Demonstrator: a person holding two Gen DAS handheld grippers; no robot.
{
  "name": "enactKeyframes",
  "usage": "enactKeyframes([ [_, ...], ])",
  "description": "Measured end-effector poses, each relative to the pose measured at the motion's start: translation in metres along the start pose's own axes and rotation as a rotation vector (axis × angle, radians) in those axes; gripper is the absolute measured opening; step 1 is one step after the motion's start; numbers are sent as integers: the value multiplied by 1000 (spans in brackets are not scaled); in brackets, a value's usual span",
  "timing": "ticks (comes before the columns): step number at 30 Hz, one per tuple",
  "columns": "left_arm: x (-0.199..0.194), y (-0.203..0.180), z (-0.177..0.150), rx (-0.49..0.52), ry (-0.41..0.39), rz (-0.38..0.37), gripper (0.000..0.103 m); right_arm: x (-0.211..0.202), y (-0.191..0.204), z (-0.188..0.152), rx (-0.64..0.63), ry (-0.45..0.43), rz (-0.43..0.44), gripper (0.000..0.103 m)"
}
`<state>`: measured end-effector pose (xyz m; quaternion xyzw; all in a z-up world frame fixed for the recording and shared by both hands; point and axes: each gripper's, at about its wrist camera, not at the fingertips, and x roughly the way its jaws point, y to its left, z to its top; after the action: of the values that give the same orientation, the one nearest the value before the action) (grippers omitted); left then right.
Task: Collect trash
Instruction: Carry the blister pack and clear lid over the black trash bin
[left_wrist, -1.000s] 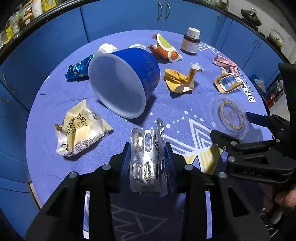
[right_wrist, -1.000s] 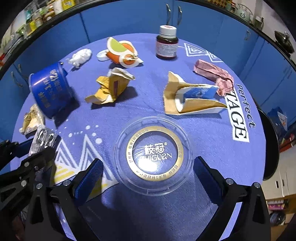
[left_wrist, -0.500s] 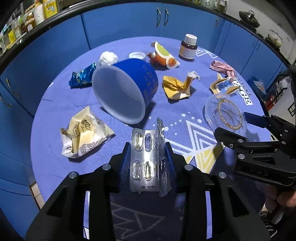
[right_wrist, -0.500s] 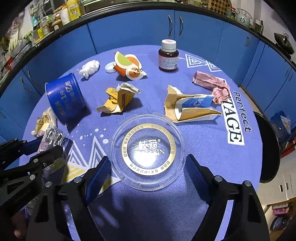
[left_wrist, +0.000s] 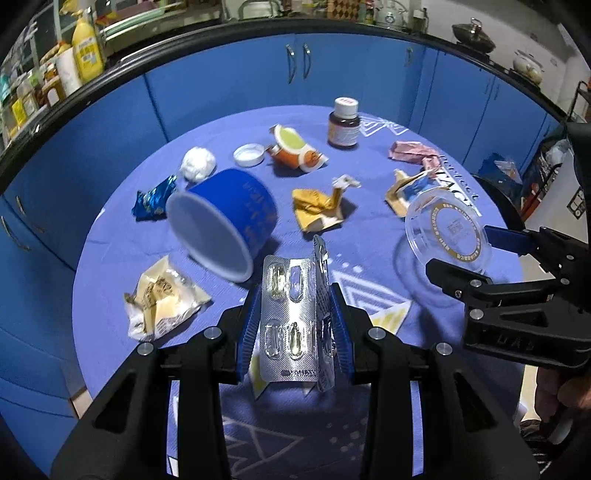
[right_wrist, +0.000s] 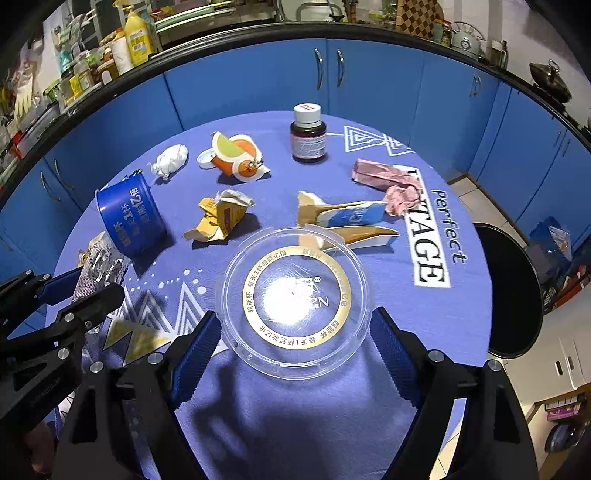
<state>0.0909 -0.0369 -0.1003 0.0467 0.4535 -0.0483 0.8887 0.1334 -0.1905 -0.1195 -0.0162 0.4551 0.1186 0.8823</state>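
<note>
My left gripper (left_wrist: 295, 295) is shut on silver pill blister packs (left_wrist: 291, 314), held upright above the near edge of the round table (left_wrist: 110, 240). My right gripper (right_wrist: 293, 319) is shut on a clear round lid with a gold ring (right_wrist: 295, 295), its blue pads pressing the rim on both sides. The lid (left_wrist: 448, 229) hangs tilted above the cloth with its shadow below. In the right wrist view the left gripper (right_wrist: 94, 280) with the blister packs (right_wrist: 99, 262) is at the far left.
On the table lie a tipped blue cup (left_wrist: 221, 229), a cream bag (left_wrist: 162, 299), blue foil (left_wrist: 153, 197), a tissue ball (left_wrist: 197, 164), a white cap (left_wrist: 249, 155), an orange carton (left_wrist: 293, 149), a brown bottle (left_wrist: 343, 123), yellow wrapper (left_wrist: 317, 206), torn carton (right_wrist: 347, 221), pink wrapper (right_wrist: 388, 181). A black round object (right_wrist: 509, 288) stands right of the table.
The right gripper's jaws closed on the clear lid and lifted it off the table. Both grippers have risen, so the table looks farther away. The left still holds the blister packs.
</note>
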Motion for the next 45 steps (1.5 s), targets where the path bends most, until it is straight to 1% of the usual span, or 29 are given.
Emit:
enactKeyframes([
  [17, 6, -48, 29, 96, -28, -45, 38, -15, -47, 2, 81, -42, -47, 80],
  [35, 30, -110, 65, 202, -43, -70, 38, -22, -115, 7, 167, -81, -140, 80],
  [45, 43, -141, 87, 249, -57, -78, 38, -20, -148, 7, 214, -84, -164, 81],
])
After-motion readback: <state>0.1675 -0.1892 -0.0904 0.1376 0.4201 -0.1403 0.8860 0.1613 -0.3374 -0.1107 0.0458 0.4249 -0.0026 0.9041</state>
